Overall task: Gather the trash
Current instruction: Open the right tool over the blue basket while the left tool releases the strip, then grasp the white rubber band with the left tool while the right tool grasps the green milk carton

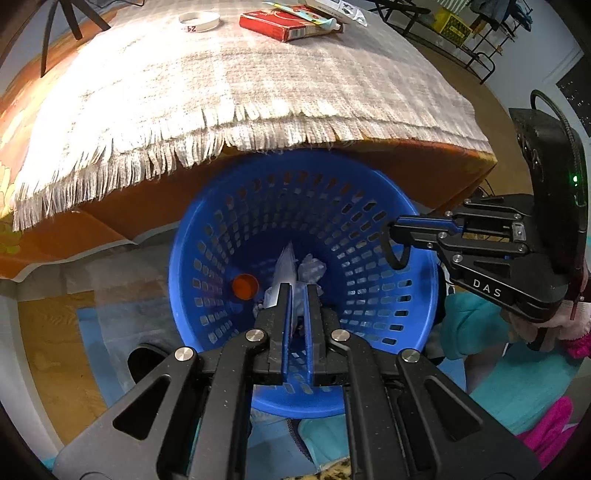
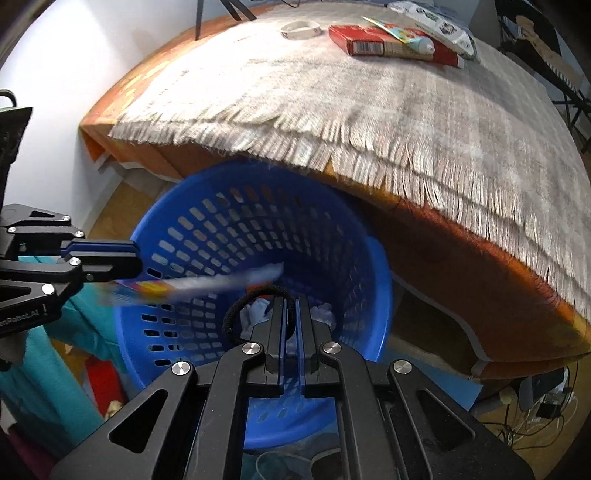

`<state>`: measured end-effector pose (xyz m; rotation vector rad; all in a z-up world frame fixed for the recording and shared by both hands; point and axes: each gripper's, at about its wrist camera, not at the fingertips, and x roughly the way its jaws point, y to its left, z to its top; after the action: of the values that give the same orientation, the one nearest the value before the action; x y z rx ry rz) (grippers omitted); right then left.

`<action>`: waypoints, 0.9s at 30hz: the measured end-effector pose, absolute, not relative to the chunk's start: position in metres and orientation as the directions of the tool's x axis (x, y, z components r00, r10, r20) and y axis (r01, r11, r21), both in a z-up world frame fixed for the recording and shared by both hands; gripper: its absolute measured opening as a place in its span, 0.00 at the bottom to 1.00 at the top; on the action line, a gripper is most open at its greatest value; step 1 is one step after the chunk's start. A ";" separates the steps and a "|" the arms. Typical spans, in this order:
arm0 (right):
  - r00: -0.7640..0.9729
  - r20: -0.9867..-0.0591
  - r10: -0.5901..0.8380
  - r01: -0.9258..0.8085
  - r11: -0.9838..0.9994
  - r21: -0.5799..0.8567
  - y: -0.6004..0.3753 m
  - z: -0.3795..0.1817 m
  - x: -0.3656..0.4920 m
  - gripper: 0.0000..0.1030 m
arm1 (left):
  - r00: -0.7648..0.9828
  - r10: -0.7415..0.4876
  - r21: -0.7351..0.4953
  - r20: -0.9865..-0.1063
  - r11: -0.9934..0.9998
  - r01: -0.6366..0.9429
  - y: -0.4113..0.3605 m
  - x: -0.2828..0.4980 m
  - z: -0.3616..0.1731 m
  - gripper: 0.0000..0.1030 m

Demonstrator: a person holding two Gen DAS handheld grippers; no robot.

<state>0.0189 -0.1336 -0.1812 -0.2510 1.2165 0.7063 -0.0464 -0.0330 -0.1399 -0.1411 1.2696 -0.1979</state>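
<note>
Over the round blue perforated plastic basket (image 1: 258, 229), the left claw (image 1: 298, 291) is clenching a flat white wrapper (image 1: 285, 273), while the right claw (image 2: 291, 306) is gripping a black elastic hair band (image 2: 236, 314).

The basket (image 1: 369, 236) sits on the floor just below the table's (image 1: 424, 155) near edge, crumpled paper (image 1: 312, 271) and a cap (image 1: 245, 286) in its bottom, cap at nine o'clock of the paper, while up on the cloth (image 1: 221, 92) a box (image 1: 284, 24) lies at twelve o'clock with a tape ring (image 1: 199, 20) at its nine.

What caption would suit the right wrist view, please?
Right claw shut on a black hair tie, above the blue basket.
</note>
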 end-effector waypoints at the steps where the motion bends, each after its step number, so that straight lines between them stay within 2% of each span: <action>1: 0.160 -0.921 0.355 -0.614 0.766 0.189 -0.134 -0.183 0.020 0.03 | 0.279 -0.222 -0.212 -0.934 0.975 0.065 -0.033 -0.046 -0.141 0.03; 4: 0.146 -0.928 0.342 -0.603 0.775 0.190 -0.136 -0.187 0.021 0.09 | 0.272 -0.217 -0.210 -0.938 0.976 0.054 -0.032 -0.045 -0.142 0.04; 8: 0.131 -0.924 0.360 -0.590 0.777 0.219 -0.137 -0.187 0.021 0.48 | 0.274 -0.207 -0.202 -0.939 0.978 0.047 -0.032 -0.042 -0.142 0.05; 9: 0.135 -0.921 0.365 -0.588 0.778 0.222 -0.138 -0.185 0.022 0.52 | 0.276 -0.207 -0.203 -0.939 0.978 0.046 -0.032 -0.042 -0.142 0.07; 11: 0.143 -0.921 0.361 -0.591 0.778 0.213 -0.137 -0.183 0.022 0.52 | 0.281 -0.207 -0.203 -0.937 0.978 0.042 -0.031 -0.042 -0.142 0.25; 12: 0.149 -0.922 0.358 -0.592 0.779 0.207 -0.137 -0.182 0.022 0.52 | 0.288 -0.205 -0.202 -0.935 0.978 0.040 -0.032 -0.043 -0.141 0.43; 13: 0.152 -0.922 0.356 -0.591 0.781 0.203 -0.137 -0.181 0.023 0.52 | 0.300 -0.204 -0.202 -0.932 0.979 0.039 -0.031 -0.044 -0.139 0.50; 27: 0.182 -0.922 0.340 -0.553 0.811 0.190 -0.143 -0.166 0.039 0.53 | 0.334 -0.224 -0.227 -0.916 0.973 0.029 -0.026 -0.031 -0.118 0.50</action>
<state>0.0390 -0.1429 -0.1662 -0.2030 1.2364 0.6361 -0.0310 -0.0258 -0.1175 -0.1817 1.2210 -0.1662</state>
